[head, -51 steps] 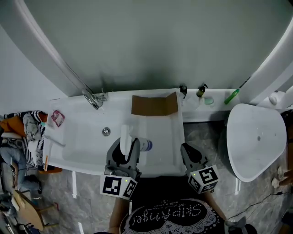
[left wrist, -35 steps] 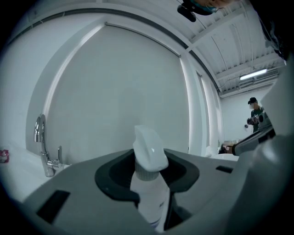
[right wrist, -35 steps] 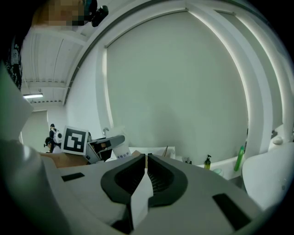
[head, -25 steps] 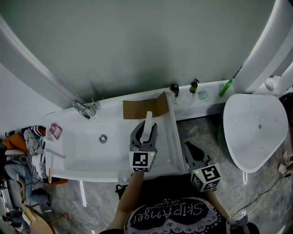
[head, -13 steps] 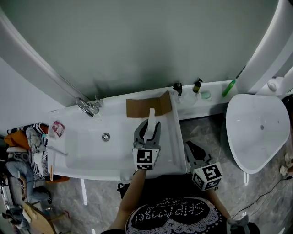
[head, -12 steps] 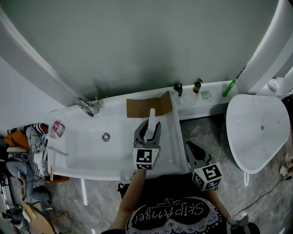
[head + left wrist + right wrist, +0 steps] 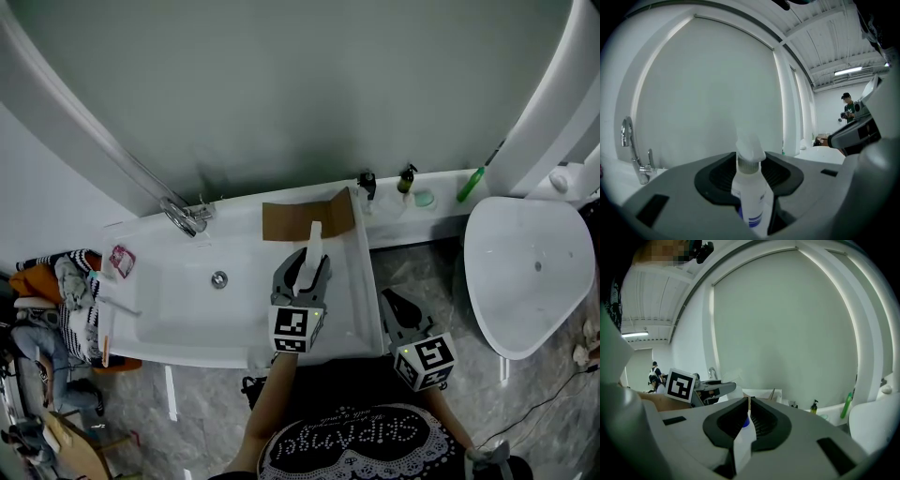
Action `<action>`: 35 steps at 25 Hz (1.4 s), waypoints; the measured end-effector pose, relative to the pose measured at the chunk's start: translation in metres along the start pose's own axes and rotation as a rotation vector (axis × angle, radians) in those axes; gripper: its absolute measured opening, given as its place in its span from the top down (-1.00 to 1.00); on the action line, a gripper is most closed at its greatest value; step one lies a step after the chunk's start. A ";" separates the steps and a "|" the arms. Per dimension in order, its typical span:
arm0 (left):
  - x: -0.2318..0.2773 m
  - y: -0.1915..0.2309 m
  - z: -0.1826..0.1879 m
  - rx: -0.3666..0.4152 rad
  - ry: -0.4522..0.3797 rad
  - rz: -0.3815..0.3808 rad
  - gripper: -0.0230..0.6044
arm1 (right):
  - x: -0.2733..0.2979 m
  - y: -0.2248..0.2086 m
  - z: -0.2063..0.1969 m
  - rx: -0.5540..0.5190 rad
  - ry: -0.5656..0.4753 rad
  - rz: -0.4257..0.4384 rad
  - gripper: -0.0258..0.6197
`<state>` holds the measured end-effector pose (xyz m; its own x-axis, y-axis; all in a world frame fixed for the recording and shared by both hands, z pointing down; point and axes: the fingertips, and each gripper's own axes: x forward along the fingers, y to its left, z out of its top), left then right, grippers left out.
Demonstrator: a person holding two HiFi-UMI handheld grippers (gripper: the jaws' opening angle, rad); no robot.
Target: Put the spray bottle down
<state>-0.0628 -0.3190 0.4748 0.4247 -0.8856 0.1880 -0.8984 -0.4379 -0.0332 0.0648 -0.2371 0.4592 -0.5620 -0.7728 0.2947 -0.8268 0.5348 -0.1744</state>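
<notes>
White washbasin (image 7: 178,302) below me, brown cardboard (image 7: 305,217) at its back edge, my left gripper (image 7: 306,265) with fingers clamped on the spray bottle (image 7: 313,240), upright over the basin, white, pale nozzle on top, blue label stripes visible only in the left gripper view, my right gripper (image 7: 387,300) beside the basin, fingers pressed together.

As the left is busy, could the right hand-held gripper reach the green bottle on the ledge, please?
Probably yes: nothing stands between the right hand-held gripper and the green bottle, though its shut jaws must open first.
</notes>
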 end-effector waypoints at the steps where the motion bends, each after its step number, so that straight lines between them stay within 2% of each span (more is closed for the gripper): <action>1: -0.001 0.001 0.000 0.001 0.002 0.003 0.43 | 0.000 0.000 0.000 -0.002 0.001 0.003 0.83; 9: -0.022 -0.004 -0.004 0.007 0.039 0.005 0.43 | 0.000 0.004 0.001 -0.011 0.004 0.021 0.83; 14: -0.049 -0.006 0.011 -0.070 0.008 0.001 0.43 | 0.000 0.004 0.002 -0.018 0.005 0.033 0.83; 17: -0.067 -0.005 0.033 -0.113 -0.054 -0.001 0.43 | 0.000 0.005 0.004 -0.023 -0.005 0.043 0.83; 21: -0.098 -0.002 0.064 -0.129 -0.141 0.009 0.73 | 0.001 0.007 0.006 -0.031 -0.019 0.053 0.83; 23: -0.111 -0.004 0.076 -0.139 -0.176 -0.010 0.87 | 0.000 0.005 0.007 -0.024 -0.026 0.044 0.83; 27: -0.135 -0.009 0.084 -0.166 -0.196 -0.070 0.91 | -0.005 0.000 0.010 -0.026 -0.043 0.035 0.83; 30: -0.148 -0.012 0.084 -0.158 -0.174 -0.078 0.91 | -0.013 0.005 0.017 -0.072 -0.090 0.071 0.83; 35: -0.162 -0.007 0.079 -0.060 -0.169 -0.085 0.91 | -0.016 -0.001 0.028 -0.089 -0.124 0.061 0.83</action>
<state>-0.1163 -0.1842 0.3674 0.5074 -0.8615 0.0203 -0.8615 -0.5066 0.0353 0.0737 -0.2349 0.4280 -0.6142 -0.7712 0.1671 -0.7888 0.6059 -0.1033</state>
